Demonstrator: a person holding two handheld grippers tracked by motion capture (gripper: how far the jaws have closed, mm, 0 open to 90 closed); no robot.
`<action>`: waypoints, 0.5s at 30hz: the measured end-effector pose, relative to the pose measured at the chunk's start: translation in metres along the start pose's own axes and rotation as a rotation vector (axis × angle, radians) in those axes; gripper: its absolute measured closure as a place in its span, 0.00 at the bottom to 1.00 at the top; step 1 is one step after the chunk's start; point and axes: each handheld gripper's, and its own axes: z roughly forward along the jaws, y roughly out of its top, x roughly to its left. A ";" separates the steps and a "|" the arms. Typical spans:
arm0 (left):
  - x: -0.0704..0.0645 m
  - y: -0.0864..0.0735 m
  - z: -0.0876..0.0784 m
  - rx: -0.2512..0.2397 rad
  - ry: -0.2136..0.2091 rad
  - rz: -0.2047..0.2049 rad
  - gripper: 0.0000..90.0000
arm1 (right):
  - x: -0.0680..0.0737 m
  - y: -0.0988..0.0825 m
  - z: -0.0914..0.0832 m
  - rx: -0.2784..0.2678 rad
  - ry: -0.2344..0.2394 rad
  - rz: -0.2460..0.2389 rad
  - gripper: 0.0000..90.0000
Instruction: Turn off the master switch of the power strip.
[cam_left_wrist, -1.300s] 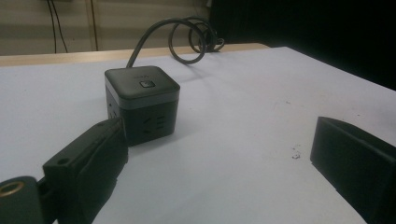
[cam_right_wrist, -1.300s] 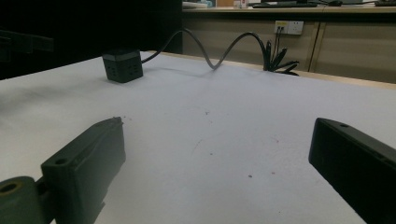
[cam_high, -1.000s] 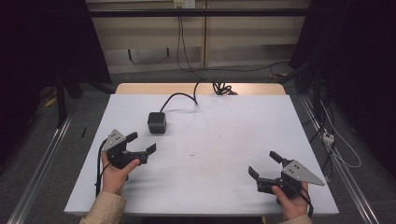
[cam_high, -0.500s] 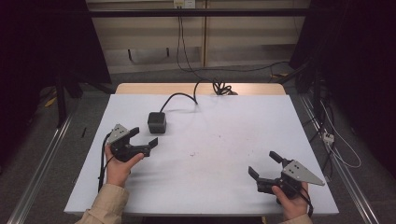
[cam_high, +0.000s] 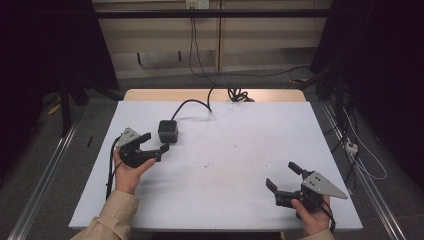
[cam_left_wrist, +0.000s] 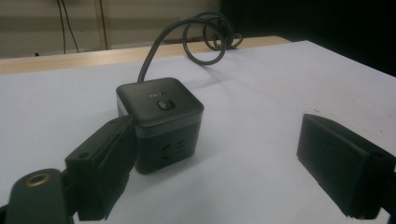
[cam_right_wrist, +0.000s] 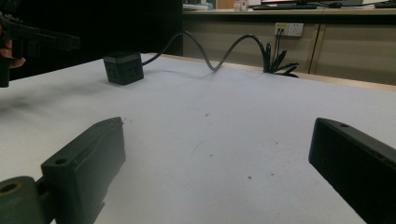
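A dark cube power strip (cam_high: 168, 131) (cam_left_wrist: 161, 116) with a button on top sits on the white table (cam_high: 240, 145), back left. Its black cable (cam_high: 192, 103) runs to the far edge. My left gripper (cam_high: 156, 141) (cam_left_wrist: 217, 140) stands open just in front of the cube. Its jaws have just been closing a little, with nothing between the pads. In the left gripper view the left jaw overlaps the cube's near corner; contact cannot be told. My right gripper (cam_high: 281, 174) (cam_right_wrist: 215, 135) rests open at the front right, empty. The cube (cam_right_wrist: 123, 67) is far from it.
The cable coils (cam_high: 239, 94) on the wooden strip (cam_high: 150, 95) at the table's back edge. Wall sockets (cam_right_wrist: 289, 29) and cabinets lie beyond. Metal rails (cam_high: 45, 175) run along both sides of the table on the floor.
My left gripper has moved forward and slightly right, toward the cube, and its jaws stand a bit narrower. The right gripper has stayed where it was.
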 end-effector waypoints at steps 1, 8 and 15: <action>0.000 0.001 0.000 0.002 0.001 0.001 0.16 | 0.000 0.000 0.000 0.000 0.001 0.000 0.04; 0.003 0.006 0.005 0.019 0.005 0.003 0.24 | 0.000 0.000 0.000 -0.001 0.003 -0.003 0.04; 0.003 0.010 0.008 0.034 0.016 0.025 0.36 | -0.001 0.000 0.000 -0.005 -0.001 -0.002 0.04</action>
